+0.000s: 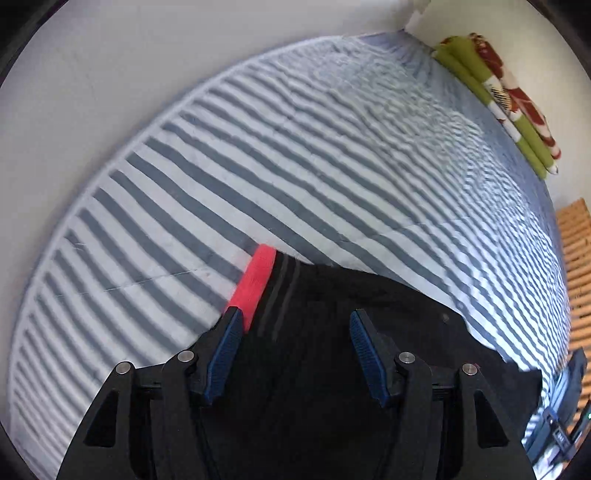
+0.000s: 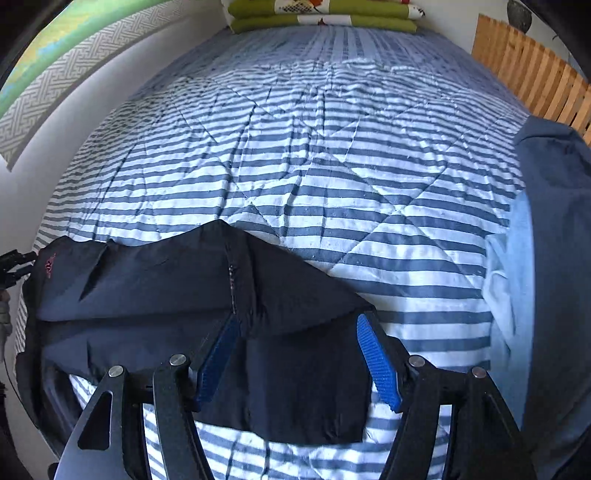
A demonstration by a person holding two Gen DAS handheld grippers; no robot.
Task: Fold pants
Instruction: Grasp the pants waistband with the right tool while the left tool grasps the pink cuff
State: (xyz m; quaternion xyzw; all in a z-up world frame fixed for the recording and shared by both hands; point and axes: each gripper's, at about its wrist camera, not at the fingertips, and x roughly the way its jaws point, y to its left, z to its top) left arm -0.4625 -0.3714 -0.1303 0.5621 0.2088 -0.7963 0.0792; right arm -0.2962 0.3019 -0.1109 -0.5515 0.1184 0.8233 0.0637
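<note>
The black pants (image 2: pixel 147 288) lie in a folded heap on the striped quilt (image 2: pixel 332 184) at the near end of the bed. Their red waistband (image 1: pixel 255 280) shows in the left wrist view, next to my left gripper's left finger. My left gripper (image 1: pixel 295 317) is open, wide apart over the black cloth (image 1: pixel 332 295), with nothing pinched. My right gripper (image 2: pixel 295 325) is open too. A fold of the pants lies between its blue pads (image 2: pixel 380 365) and drapes over the tip of its left finger.
A folded green, red and white blanket (image 2: pixel 321 14) lies at the far end of the bed. A white wall (image 1: pixel 110 74) runs along the left side and a wooden slatted panel (image 2: pixel 535 77) along the right. Dark blue and light blue cloth (image 2: pixel 554 221) sits at the right edge.
</note>
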